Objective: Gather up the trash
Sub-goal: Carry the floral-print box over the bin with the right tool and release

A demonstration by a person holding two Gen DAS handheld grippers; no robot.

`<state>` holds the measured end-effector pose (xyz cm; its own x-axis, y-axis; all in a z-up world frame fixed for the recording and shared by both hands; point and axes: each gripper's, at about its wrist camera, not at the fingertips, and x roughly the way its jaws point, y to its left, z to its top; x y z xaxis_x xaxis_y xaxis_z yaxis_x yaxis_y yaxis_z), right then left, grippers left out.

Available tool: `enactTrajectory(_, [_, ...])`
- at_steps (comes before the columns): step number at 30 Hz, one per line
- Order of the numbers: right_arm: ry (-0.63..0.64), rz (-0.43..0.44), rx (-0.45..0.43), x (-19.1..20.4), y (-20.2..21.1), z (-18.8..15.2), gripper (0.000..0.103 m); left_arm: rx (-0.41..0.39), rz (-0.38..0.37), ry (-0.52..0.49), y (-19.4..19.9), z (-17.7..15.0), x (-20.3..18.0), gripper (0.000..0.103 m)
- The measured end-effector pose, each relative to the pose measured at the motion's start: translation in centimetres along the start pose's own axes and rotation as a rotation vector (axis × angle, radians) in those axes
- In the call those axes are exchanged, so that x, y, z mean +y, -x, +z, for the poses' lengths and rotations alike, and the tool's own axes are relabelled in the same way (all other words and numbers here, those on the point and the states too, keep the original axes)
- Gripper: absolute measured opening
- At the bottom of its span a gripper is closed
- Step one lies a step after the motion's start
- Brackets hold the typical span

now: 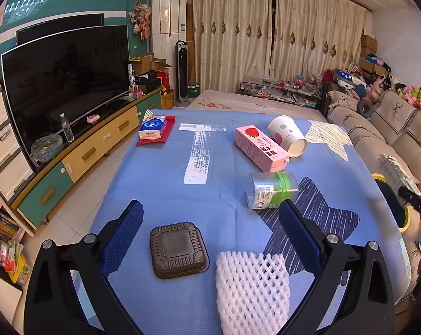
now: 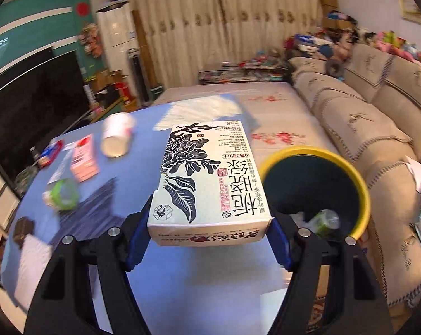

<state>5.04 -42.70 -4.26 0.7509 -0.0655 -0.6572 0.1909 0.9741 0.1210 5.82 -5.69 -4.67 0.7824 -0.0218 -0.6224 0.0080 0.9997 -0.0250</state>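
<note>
Gripped low in the right wrist view, the pale green tea carton (image 2: 210, 187) sits flat between the blue pads of the right gripper (image 2: 207, 240), whose jaws stand fairly wide but are closed on the carton's two long sides; holding it by its near end leaves most of its length sticking forward, ready to tip out. Just right of it, at centre right, the yellow-rimmed bin (image 2: 361, 184) stands beside the sofa (image 2: 378, 128) with a green bottle and wrappers already inside, so the carton is probably on its way there.

Across both views spreads the blue-clothed worktop (image 1: 160, 189). In the left wrist view the left gripper (image 1: 210, 220) hangs over its lower part with jaws wide apart and nothing between the pads. Below them lie the white foam net (image 1: 252, 287) and the dark square tray (image 1: 179, 249), likely next. Further up, right of centre, the pink strawberry carton (image 1: 260, 148), the tipped paper cup (image 1: 287, 135) and the green-capped can (image 1: 270, 189) lie on their sides, uncollected.
</note>
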Motion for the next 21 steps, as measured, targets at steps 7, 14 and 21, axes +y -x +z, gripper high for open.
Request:
enactTrajectory(7, [-0.11, -0.133, 0.128, -8.8, -6.0, 0.6, 0.068, 0.018, -0.01, -0.032, -0.5, -0.2, -1.6, 0.096])
enactTrajectory(14, [-0.161, -0.184, 0.311, -13.2, -13.8, -0.1, 0.068, 0.035, -0.012, -0.05, -1.0, -0.3, -2.4, 0.096])
enactTrajectory(21, [-0.174, -0.19, 0.399, -14.0, -18.1, -0.5, 0.069, 0.053, -0.011, -0.072, -1.2, -0.8, -3.0, 0.096])
